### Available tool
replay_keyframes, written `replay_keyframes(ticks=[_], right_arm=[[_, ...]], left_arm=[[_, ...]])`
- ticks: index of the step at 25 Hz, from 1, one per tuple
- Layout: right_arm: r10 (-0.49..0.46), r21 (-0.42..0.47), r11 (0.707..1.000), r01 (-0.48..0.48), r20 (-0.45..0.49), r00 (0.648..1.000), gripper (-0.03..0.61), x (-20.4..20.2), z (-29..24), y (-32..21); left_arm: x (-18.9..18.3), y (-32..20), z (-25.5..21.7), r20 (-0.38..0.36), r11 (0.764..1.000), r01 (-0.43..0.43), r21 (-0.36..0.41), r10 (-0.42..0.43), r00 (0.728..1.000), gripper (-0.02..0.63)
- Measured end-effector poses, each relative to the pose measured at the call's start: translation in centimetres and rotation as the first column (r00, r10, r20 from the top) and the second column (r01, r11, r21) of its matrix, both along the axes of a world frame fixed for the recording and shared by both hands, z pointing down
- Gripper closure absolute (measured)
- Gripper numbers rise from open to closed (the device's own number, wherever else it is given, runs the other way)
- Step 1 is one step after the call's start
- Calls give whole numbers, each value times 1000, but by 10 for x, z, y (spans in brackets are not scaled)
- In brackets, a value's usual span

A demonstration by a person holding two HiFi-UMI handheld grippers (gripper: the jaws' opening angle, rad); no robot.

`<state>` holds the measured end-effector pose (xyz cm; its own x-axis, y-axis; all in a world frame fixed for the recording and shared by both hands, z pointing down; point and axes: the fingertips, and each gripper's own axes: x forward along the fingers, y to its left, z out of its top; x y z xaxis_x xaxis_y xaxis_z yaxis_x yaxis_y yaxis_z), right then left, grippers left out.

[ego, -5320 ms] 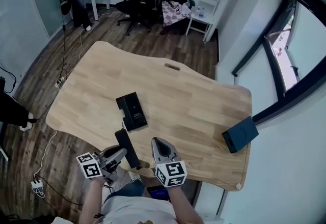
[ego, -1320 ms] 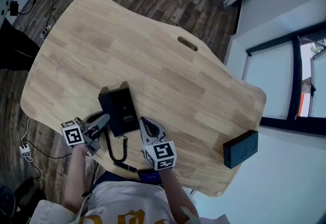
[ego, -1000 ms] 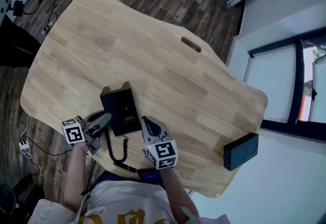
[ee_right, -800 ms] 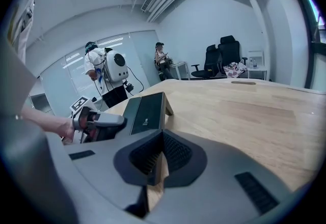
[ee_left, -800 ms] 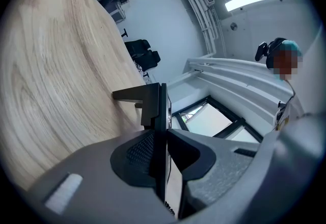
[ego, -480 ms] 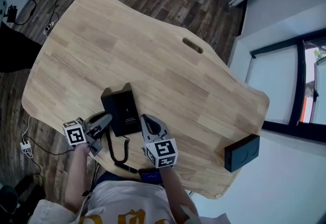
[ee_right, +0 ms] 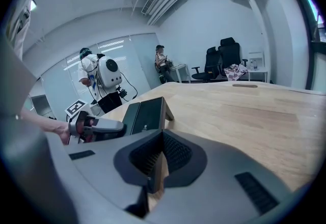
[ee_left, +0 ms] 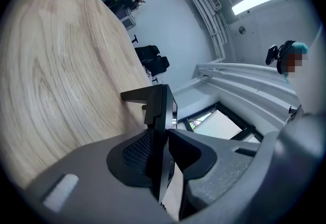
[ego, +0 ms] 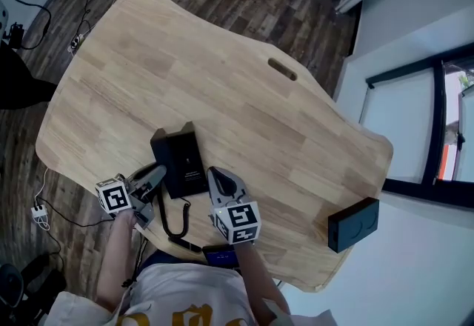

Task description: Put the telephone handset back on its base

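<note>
The black telephone base (ego: 187, 161) lies on the wooden table (ego: 244, 110) near its front edge. The black handset (ego: 164, 163) rests along the base's left side, and its coiled cord (ego: 172, 217) runs toward me. My left gripper (ego: 155, 175) sits at the handset's near end. In the left gripper view the handset (ee_left: 160, 101) stands edge-on between the jaws of this gripper (ee_left: 162, 134), which are opening, with a thin gap on the right. My right gripper (ego: 216, 178) hovers just right of the base, shut and empty. The right gripper view shows the base (ee_right: 151, 112) ahead.
A dark box (ego: 354, 224) sits at the table's right edge. A cable slot (ego: 282, 70) is cut in the far side. A small dark device (ego: 222, 255) lies at the front edge by my body. People and office chairs stand far across the room.
Five seconds ago the handset lay on the table in front of the base; now it sits on the base's left side. Over the last second both grippers have barely moved.
</note>
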<state>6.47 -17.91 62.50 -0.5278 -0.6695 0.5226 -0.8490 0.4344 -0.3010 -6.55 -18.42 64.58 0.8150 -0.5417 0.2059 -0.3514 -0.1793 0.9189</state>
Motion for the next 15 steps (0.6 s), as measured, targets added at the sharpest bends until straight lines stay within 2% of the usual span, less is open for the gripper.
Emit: replay_keyframes(ticks=[5, 10, 15], right_arm=[[-8, 15, 1000, 8, -5, 1000, 572, -1, -9, 1], [-3, 45, 999, 3, -5, 1000, 572, 1, -21, 0], [-1, 60, 998, 2, -16, 1000, 572, 1, -30, 4]], left_arm=[[-2, 1, 0, 71, 999, 29, 23, -31, 997, 525], [-2, 1, 3, 195, 997, -10, 72, -4, 981, 525], [-11, 1, 1, 235, 999, 18, 51, -29, 971, 474]])
